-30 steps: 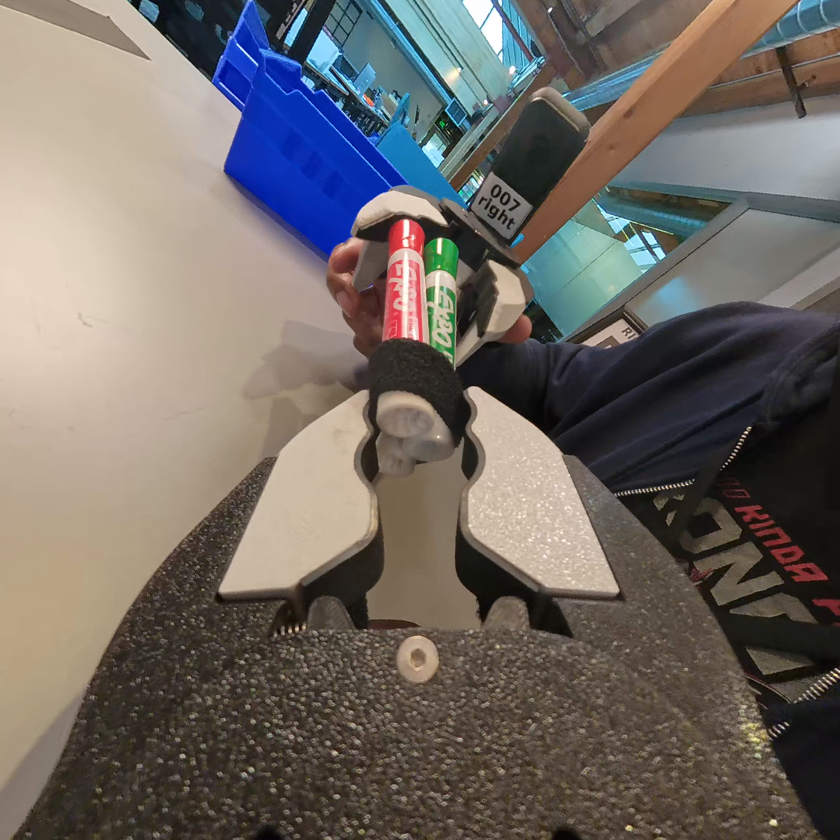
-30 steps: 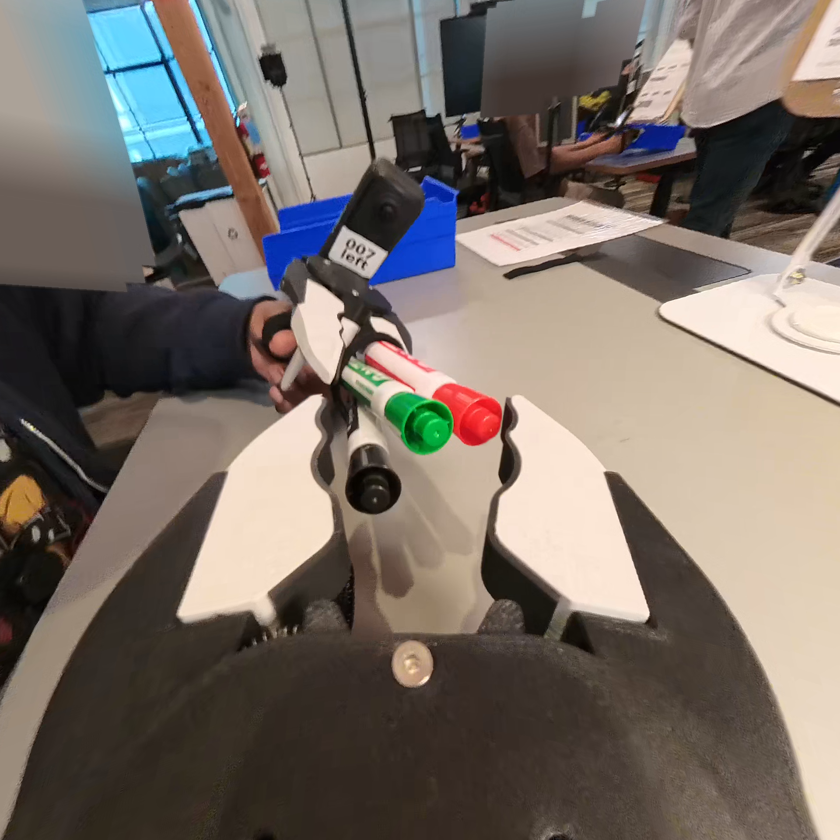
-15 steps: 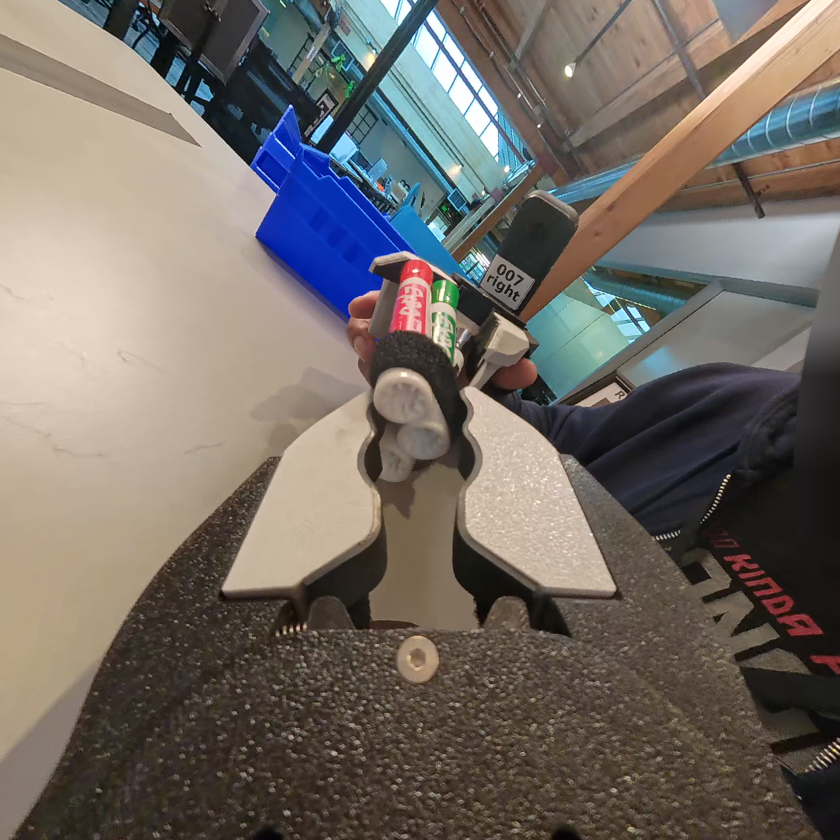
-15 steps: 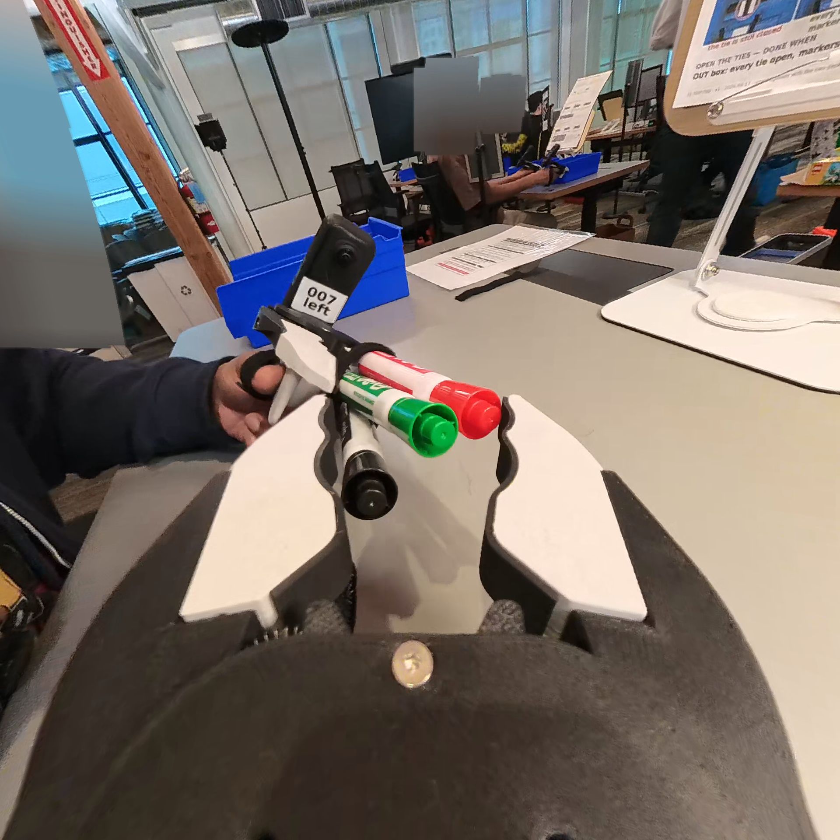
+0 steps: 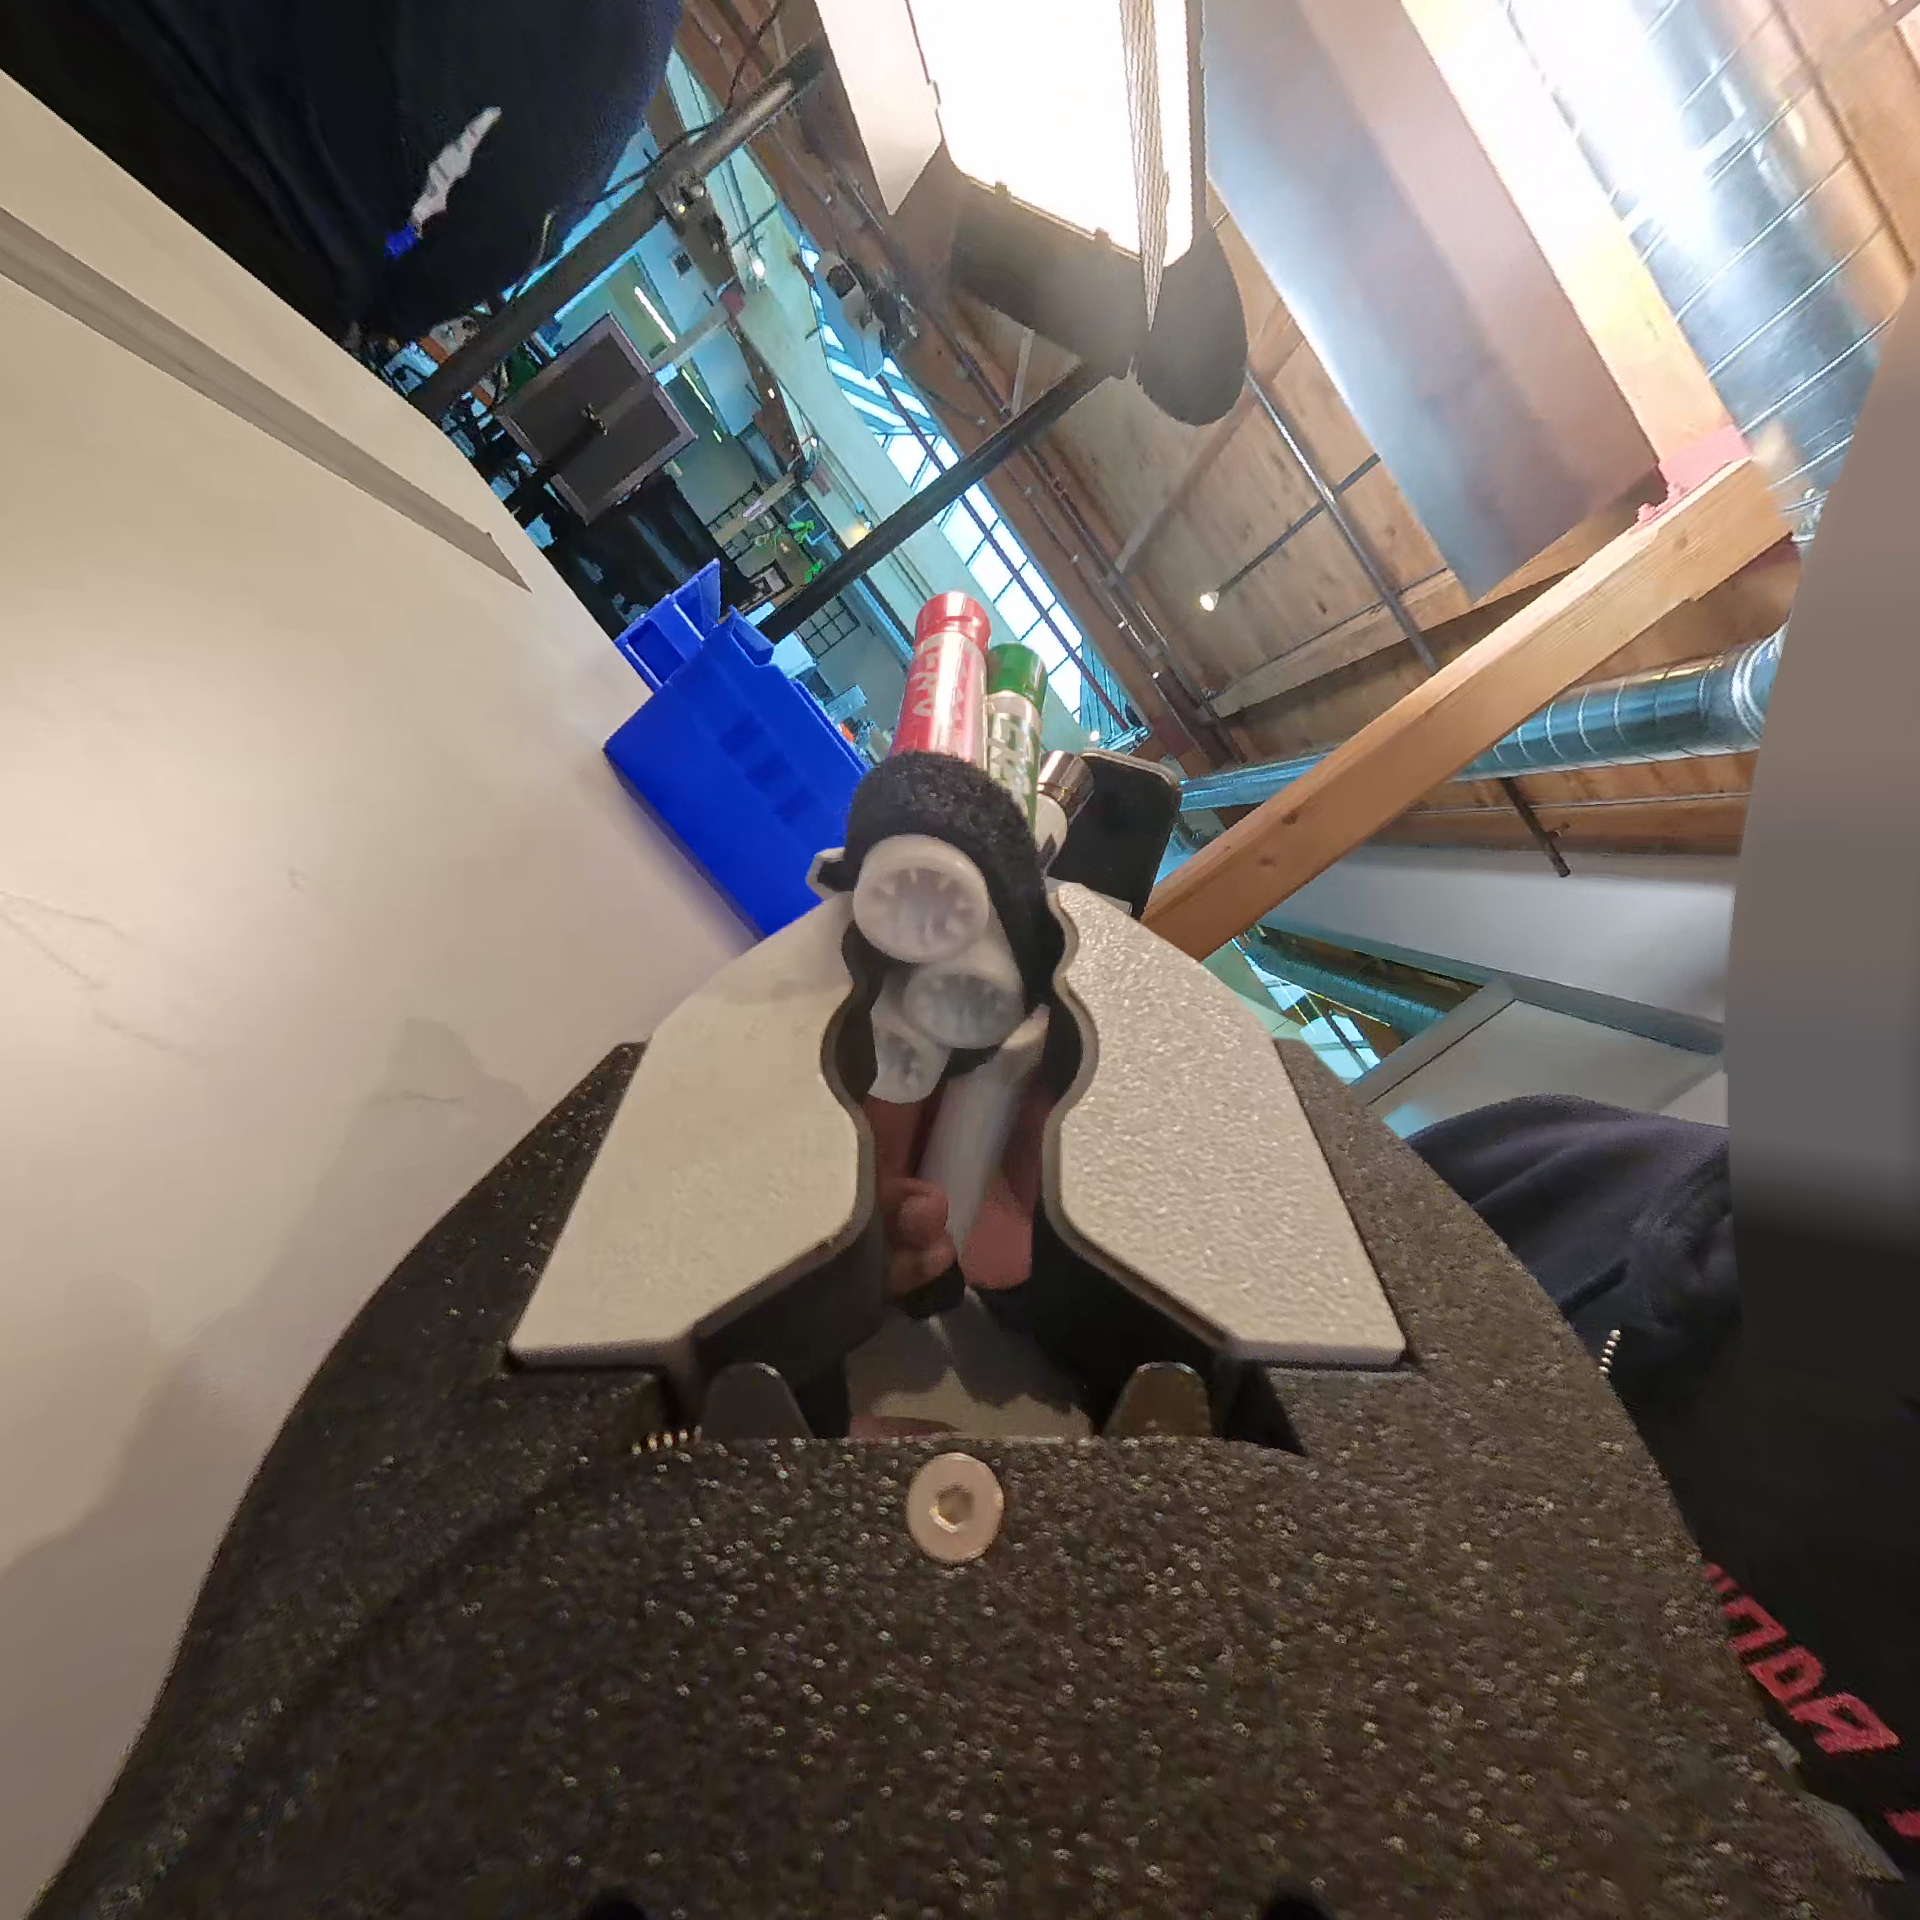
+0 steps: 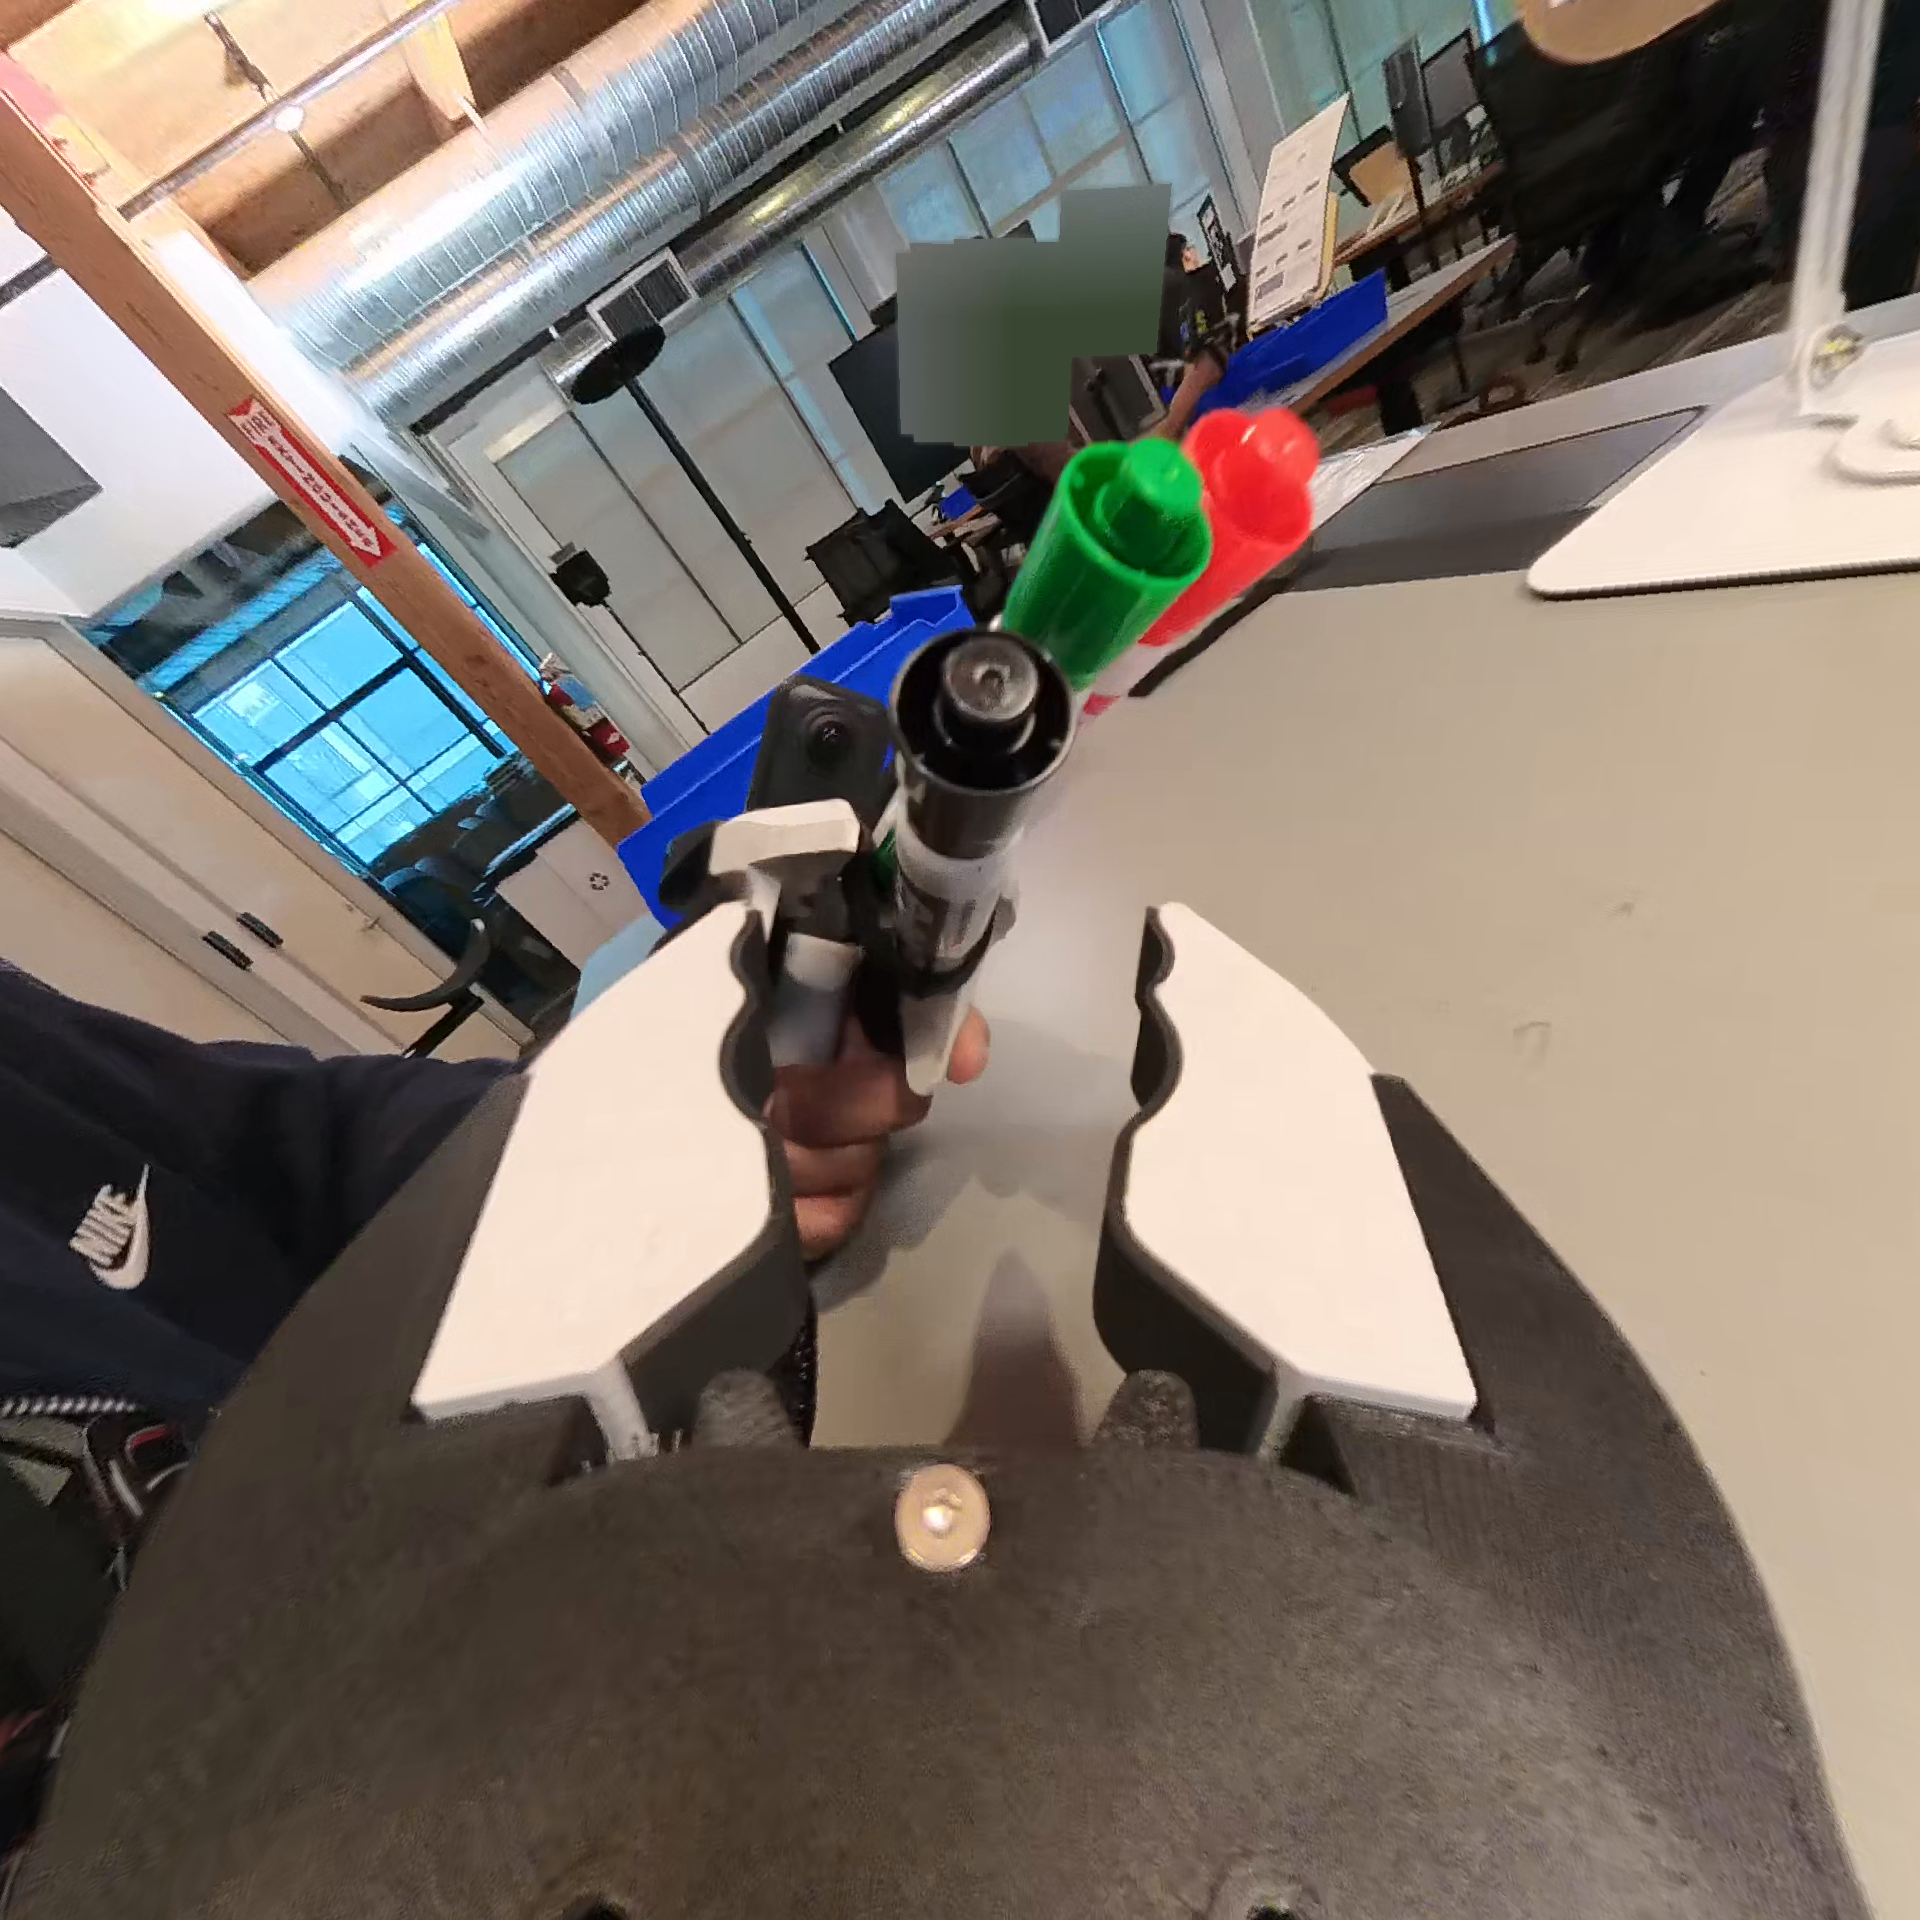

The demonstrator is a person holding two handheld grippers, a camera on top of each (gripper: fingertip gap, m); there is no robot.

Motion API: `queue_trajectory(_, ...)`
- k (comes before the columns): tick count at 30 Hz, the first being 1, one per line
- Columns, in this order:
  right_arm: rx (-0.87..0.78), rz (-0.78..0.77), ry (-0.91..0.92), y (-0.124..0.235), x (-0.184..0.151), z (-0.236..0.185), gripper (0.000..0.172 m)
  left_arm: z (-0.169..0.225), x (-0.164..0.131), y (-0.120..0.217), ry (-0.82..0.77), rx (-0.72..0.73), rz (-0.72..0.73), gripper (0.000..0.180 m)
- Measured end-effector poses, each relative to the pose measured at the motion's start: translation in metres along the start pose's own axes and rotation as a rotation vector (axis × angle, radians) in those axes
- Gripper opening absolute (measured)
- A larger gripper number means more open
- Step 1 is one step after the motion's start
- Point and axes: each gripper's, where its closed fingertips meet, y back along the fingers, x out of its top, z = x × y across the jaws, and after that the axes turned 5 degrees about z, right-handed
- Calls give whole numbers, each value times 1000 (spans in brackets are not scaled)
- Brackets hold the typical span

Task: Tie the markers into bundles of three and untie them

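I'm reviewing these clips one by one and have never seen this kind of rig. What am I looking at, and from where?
No robot: a person holds two hand-held grippers, each with a camera looking along its own fingers. In the left wrist view, the left gripper clamps a marker bundle wrapped in a black strap. The right wrist view shows the same bundle from the cap ends: black, green and red. The right gripper is open, holding nothing. A blue bin sits on the grey table.

We had the left gripper (image 5: 951, 971) clamped on a bundle of three markers (image 5: 935, 935), butt ends facing us, a black strap (image 5: 940, 805) wrapped round them. Red (image 5: 940, 675) and green (image 5: 1013, 696) barrels pointed away, a blue bin (image 5: 727, 769) sitting behind on the pale table (image 5: 260, 831).
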Motion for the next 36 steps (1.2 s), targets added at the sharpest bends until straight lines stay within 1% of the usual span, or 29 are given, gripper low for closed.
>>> queue_trajectory(3, 6, 80, -25, -5, 8, -3, 63, 4, -6, -2, -8, -10, -11, 29)
queue_trajectory(5, 43, 139, -66, -7, 15, -6, 57, 6, -9, -2, -5, -21, -20, 29)
queue_trajectory(9, 66, 134, -56, -13, 10, -8, 44, 11, -17, -3, 22, -45, -51, 29)
queue_trajectory(11, 75, 159, -25, -12, 11, -12, 34, 14, -19, -3, 13, -56, -60, 29)
queue_trajectory(13, 77, 168, 4, -12, 11, -14, 31, 14, -19, -3, 7, -54, -67, 29)
queue_trajectory(14, 78, 167, 13, -12, 11, -15, 25, 12, -20, -3, 13, -45, -74, 29)
queue_trajectory(21, 72, 177, -5, -13, 9, -14, 23, 11, -19, -2, 21, -38, -67, 29)
queue_trajectory(24, 71, 154, 18, -12, 8, -15, 25, 11, -19, -2, -14, -29, -71, 27)
queue_trajectory(26, 71, 137, 81, -11, 8, -16, 26, 13, -19, -1, -28, -41, -74, 27)
queue_trajectory(28, 57, 133, 167, -9, 11, -17, 32, 15, -16, 0, -22, -55, -66, 26)
queue_trajectory(30, 40, 134, 266, -4, 18, -15, 46, 13, -12, 3, -21, -49, -63, 25)
queue_trajectory(32, 14, 106, 418, 3, 23, -10, 58, 10, -7, 7, -31, -36, -69, 25)
queue_trajectory(36, -76, 22, 830, 18, 27, 5, 72, 2, 3, 14, -60, 25, -67, 25)
